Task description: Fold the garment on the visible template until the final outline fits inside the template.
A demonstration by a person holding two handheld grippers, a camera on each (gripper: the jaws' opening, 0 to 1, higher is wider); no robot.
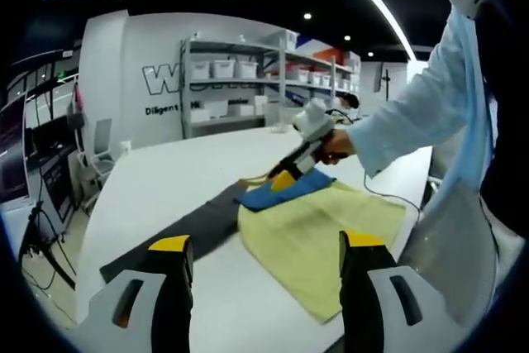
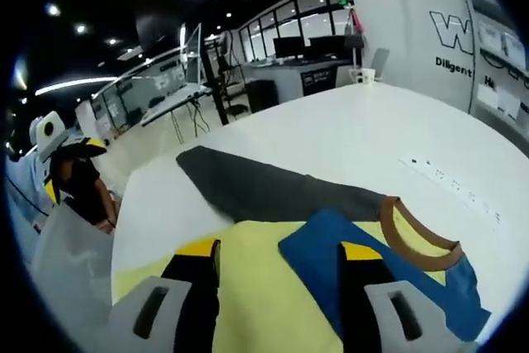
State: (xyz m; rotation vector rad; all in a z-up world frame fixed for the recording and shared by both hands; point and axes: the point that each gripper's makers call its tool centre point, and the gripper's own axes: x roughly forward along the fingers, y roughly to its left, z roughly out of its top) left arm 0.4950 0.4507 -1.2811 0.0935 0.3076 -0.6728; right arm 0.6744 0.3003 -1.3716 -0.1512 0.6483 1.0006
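Right gripper view shows your right gripper (image 2: 277, 266) spread open over the yellow T-shirt's blue sleeve (image 2: 331, 262), gripping nothing, likely to fold it inward over the dark grey template (image 2: 264, 188), while your left gripper (image 1: 263, 258) waits open, empty.

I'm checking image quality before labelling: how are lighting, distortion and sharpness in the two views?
Left gripper view: even ceiling light, strong fisheye bending of the table edge, the shirt sharp, the right gripper slightly soft. Right gripper view: bright table with mild glare, dim background, the shirt fairly sharp, the template clear.
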